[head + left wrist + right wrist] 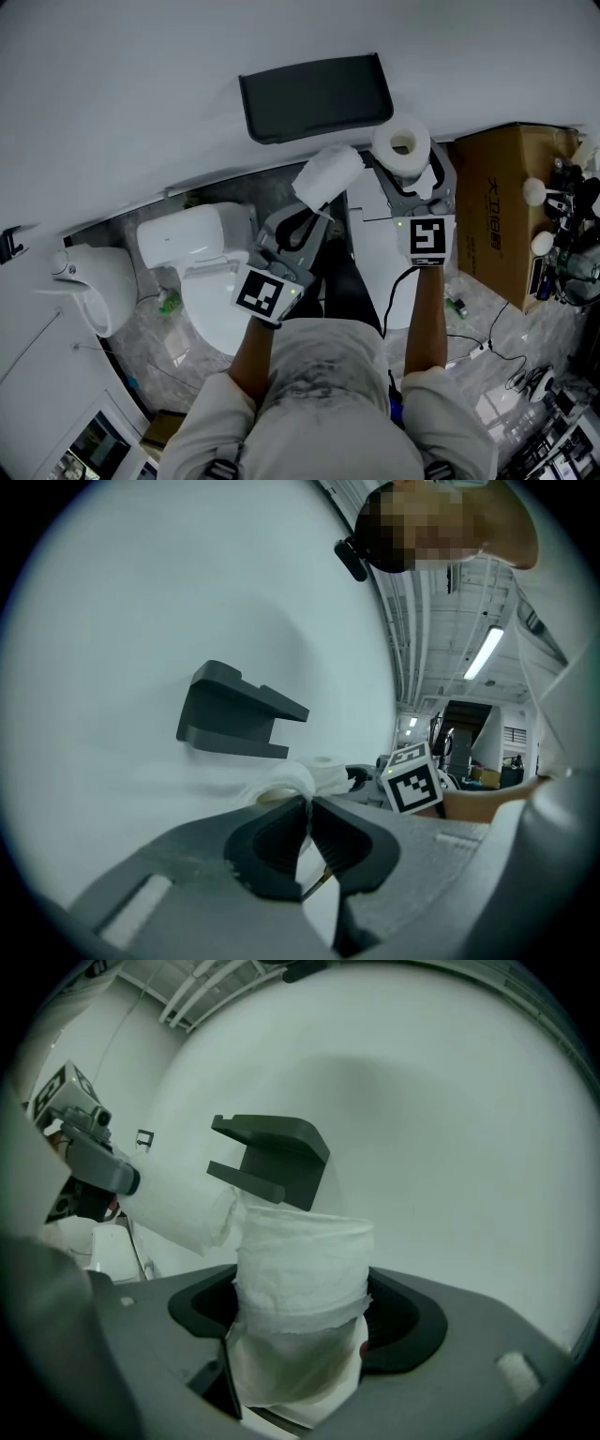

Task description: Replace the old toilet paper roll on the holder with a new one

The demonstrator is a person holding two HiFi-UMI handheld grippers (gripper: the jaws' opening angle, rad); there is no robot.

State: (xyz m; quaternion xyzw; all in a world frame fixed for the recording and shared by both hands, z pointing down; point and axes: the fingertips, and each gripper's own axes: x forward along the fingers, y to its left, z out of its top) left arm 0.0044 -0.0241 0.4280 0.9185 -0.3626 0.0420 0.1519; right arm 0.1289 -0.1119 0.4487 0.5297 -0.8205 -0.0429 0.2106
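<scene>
The dark grey holder (314,94) juts from the white wall with no roll on it; it also shows in the left gripper view (234,719) and the right gripper view (272,1162). My left gripper (314,202) is shut on the paper wall of a slimmer white roll (328,175), which sticks out toward the holder (173,1199). In its own view the left gripper (307,803) has its pads pinching a fold of white paper (291,780). My right gripper (410,173) is shut on a thick roll (401,145) with its core hole facing up, and this roll stands between the wide jaws (302,1279).
A white toilet (211,272) stands below the left gripper, with a white basin (94,286) further left. A cardboard box (511,206) sits at the right, with cables (506,375) on the marbled floor. A white unit (375,244) stands under the right gripper.
</scene>
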